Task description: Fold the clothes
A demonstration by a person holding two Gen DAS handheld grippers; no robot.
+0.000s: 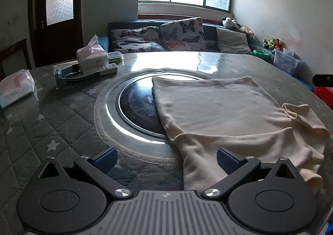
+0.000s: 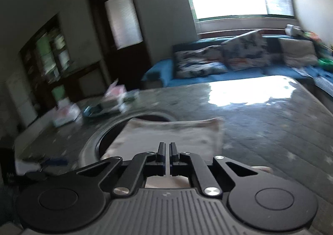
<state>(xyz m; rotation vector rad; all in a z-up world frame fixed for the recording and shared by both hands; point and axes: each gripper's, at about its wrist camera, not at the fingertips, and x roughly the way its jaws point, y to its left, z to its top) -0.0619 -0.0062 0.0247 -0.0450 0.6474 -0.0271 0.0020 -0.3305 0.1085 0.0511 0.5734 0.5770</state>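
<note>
Far to the left of the left gripper (image 1: 165, 159) lay one soft tissue pack (image 1: 15, 87), cut off by the frame edge, and ahead of it to the left sat one tissue box (image 1: 91, 56) with a watch (image 1: 73, 77) and a remote (image 1: 108, 68) beside it, three small items clustered together. The gripper hung low over the quilted table (image 1: 52, 122), its two blue-padded fingers (image 1: 106, 160) spread wide and holding nothing. Straight ahead lay one round dark inset (image 1: 137, 106) in the tabletop, its right half hidden under one cream garment (image 1: 218, 106). The garment lay flat ahead and to the right, one sleeve folded across its near edge and reaching under the right finger; a second sleeve stuck out at the far right, and the nearest bunched part ran behind the gripper body. Beyond the table stood three pillows (image 1: 181, 33) on a sofa. In the right wrist view everything was smeared by motion blur. The right gripper (image 2: 166, 149) had its two fingers pressed nearly together with only a thin slit between them; whether any cloth sat in that slit could not be told. The garment (image 2: 172, 135) lay just ahead and below, a patch showing under the fingers, and the clutter (image 2: 108, 99) far to its left was too blurred to count.
</note>
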